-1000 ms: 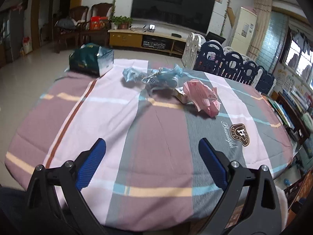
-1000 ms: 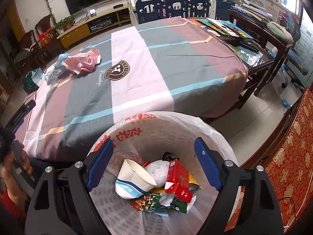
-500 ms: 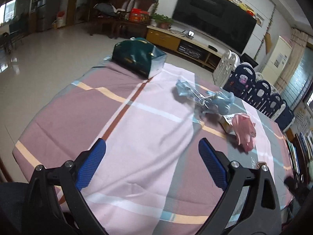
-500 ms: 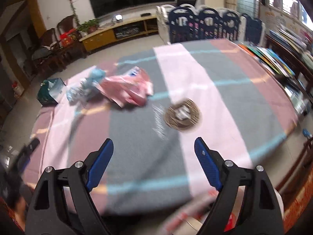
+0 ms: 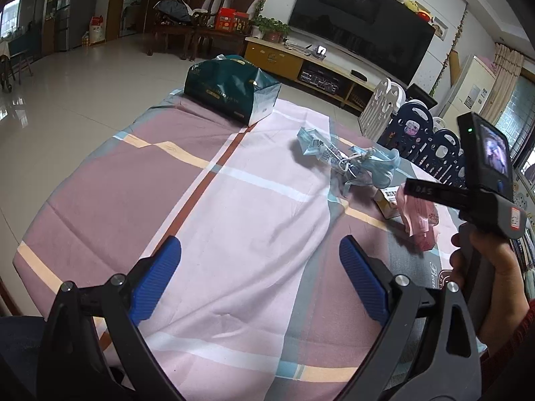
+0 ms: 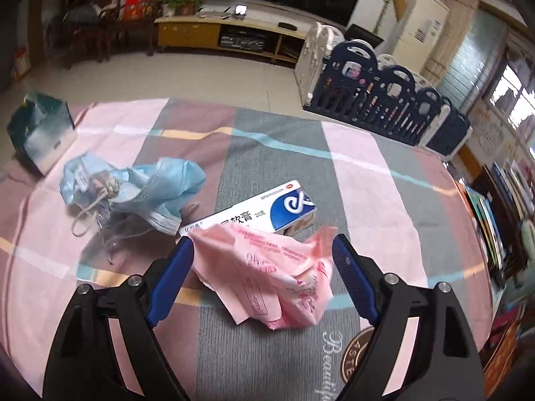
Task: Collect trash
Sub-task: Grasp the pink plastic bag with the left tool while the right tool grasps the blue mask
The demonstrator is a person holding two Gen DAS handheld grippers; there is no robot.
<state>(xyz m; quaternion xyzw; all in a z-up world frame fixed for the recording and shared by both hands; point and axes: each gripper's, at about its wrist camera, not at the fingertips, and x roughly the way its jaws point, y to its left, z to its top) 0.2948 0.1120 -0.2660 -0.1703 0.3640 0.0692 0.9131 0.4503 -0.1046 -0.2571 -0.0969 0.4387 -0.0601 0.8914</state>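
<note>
A crumpled pink plastic bag [image 6: 271,274] lies on the striped tablecloth, between the open jaws of my right gripper [image 6: 262,260]. A white and blue medicine box [image 6: 267,214] lies just behind it. Crumpled blue face masks and wrappers [image 6: 133,190] lie to the left. In the left wrist view the blue masks [image 5: 354,163], the box [image 5: 388,200] and the pink bag [image 5: 419,220] lie at the right. My left gripper [image 5: 260,264] is open and empty over the near cloth. The right gripper body [image 5: 485,180] hovers over the pink bag.
A dark green gift bag [image 5: 234,90] stands at the table's far left edge [image 6: 40,133]. A blue and white play fence [image 6: 384,100] stands beyond the table. Books [image 6: 488,214] lie off the right edge. A TV cabinet [image 6: 227,33] stands against the far wall.
My right gripper swung from the trash bin up over the table and closed in on the pink bag. My left gripper turned left, then the right gripper entered its view.
</note>
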